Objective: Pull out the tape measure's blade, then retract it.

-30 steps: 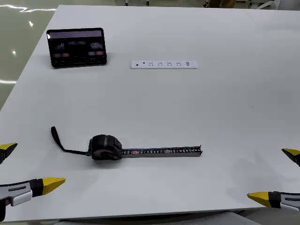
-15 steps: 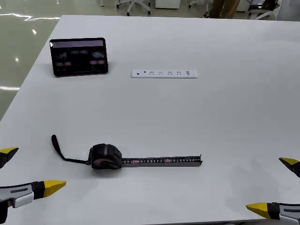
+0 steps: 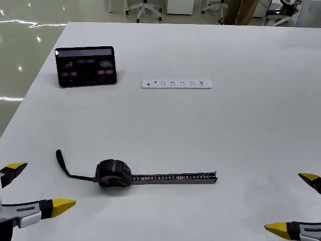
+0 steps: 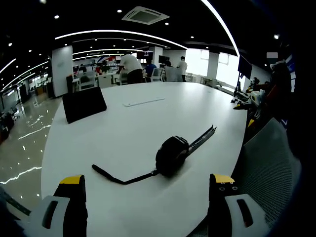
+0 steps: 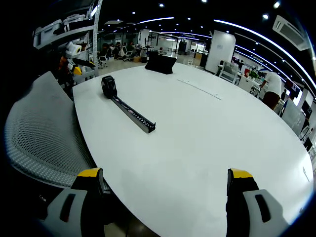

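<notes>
A black tape measure (image 3: 113, 173) lies on the white table (image 3: 210, 130), its blade (image 3: 173, 177) pulled out to the right and its strap (image 3: 65, 164) trailing left. It also lies ahead in the left gripper view as the tape measure (image 4: 171, 154) and far left in the right gripper view as the tape measure (image 5: 109, 85) with its blade (image 5: 133, 114). My left gripper (image 3: 31, 186) is open at the lower left, apart from the case. My right gripper (image 3: 296, 203) is open at the lower right, well clear of the blade's tip. Both hold nothing.
A dark tablet (image 3: 86, 66) stands at the back left of the table. A white power strip (image 3: 176, 84) lies behind the tape measure. A grey mesh chair back (image 5: 39, 133) sits at the table's near edge. People stand at desks far behind (image 4: 131, 66).
The head camera has tilted, so the table sits lower in the picture. The tape measure and both grippers have not visibly moved.
</notes>
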The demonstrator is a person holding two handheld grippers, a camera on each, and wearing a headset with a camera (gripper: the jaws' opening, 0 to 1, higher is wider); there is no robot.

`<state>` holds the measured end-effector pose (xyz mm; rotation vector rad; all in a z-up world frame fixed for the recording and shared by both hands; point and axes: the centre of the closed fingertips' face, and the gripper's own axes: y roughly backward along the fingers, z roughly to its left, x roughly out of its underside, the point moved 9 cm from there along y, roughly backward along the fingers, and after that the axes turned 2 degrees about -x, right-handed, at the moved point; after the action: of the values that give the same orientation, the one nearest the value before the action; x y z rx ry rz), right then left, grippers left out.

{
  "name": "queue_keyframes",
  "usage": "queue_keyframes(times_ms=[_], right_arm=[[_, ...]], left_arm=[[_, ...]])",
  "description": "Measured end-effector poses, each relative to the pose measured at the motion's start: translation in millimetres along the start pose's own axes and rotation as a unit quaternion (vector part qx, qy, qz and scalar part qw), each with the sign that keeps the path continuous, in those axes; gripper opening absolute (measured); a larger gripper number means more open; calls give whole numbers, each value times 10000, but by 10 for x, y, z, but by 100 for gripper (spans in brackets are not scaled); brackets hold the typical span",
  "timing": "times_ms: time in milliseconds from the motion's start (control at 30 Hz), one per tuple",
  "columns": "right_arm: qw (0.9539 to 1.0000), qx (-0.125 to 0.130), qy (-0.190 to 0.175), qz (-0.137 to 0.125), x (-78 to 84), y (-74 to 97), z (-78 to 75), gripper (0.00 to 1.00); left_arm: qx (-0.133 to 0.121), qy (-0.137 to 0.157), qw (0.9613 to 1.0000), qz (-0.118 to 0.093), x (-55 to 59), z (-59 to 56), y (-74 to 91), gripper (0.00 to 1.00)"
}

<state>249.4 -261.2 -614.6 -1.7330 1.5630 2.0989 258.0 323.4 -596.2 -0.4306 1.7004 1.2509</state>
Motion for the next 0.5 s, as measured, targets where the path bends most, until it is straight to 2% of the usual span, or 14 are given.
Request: queue_keyframes(times_ms=[267, 367, 433, 500], right_arm=[[9998, -37, 175, -21, -180, -35, -27, 100], [9996, -103, 274, -5, -253, -82, -35, 100], [9993, -150, 343, -6, -306, -119, -36, 100], [9988, -219, 425, 48, -344, -175, -36, 100]], left_arm=[[43, 56, 10000, -21, -171, -129, -109, 99], [176, 211, 9996, -5, -260, -243, -200, 97], [145, 227, 9996, -32, -327, -330, -283, 97], [37, 254, 9996, 90, -374, -421, -386, 96]])
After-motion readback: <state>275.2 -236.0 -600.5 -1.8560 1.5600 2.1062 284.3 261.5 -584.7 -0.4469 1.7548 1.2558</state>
